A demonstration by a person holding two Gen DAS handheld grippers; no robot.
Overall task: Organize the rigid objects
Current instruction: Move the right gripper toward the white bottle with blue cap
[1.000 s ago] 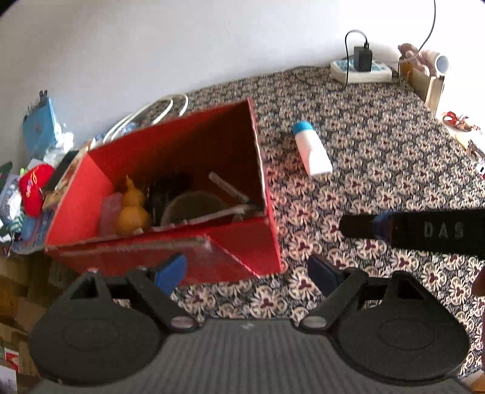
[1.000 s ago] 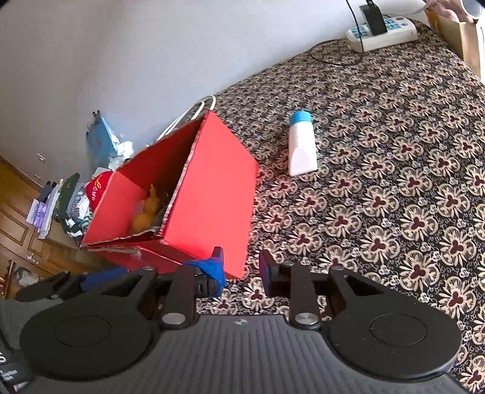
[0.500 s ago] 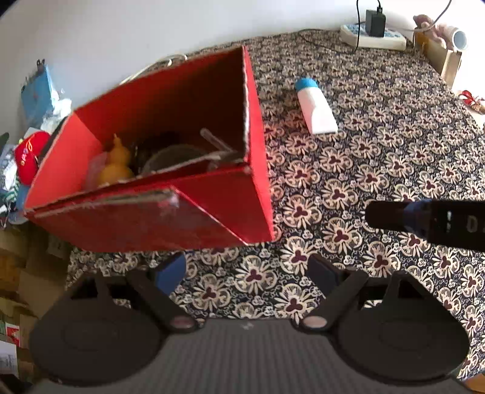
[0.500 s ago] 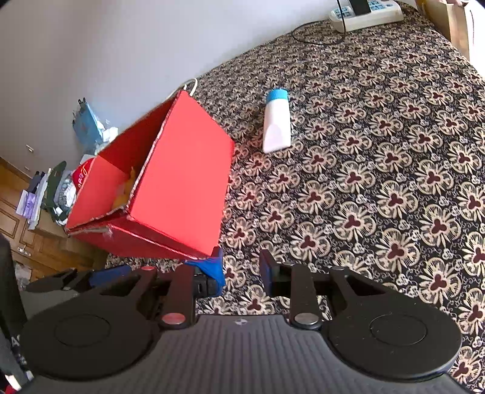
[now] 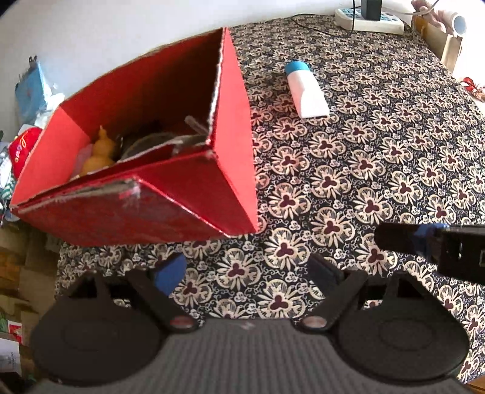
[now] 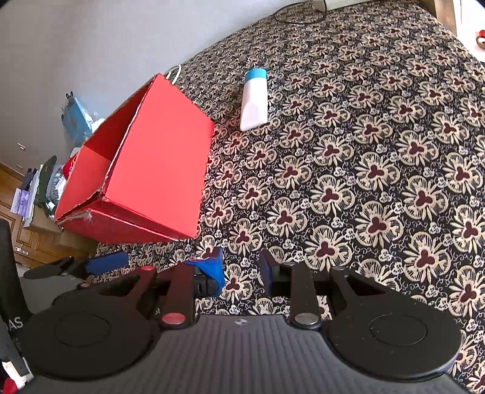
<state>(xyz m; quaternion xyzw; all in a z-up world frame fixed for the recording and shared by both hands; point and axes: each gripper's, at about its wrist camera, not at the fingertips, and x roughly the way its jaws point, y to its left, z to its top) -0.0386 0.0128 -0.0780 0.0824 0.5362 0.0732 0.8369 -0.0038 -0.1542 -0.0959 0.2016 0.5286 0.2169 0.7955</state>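
We have pulled both empty grippers, left [image 5: 242,269] wide apart, right [image 6: 241,266] narrowly apart, back from the box [image 5: 151,145], leaving the bottle [image 6: 254,100] lying beside it, next to collect.

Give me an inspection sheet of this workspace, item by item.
Surface: floral-patterned cloth.
Job's things: red cardboard box, open top, holding a yellow gourd-shaped figure and dark items too dim to name; white bottle with blue cap lying on its side, apart from the box.
Clutter: bags and clothes beyond the table edge.
Grippers: left gripper open and empty; right gripper open and empty.
Cables: power strip with a plugged adapter at the far edge.
Surroundings: plain wall.
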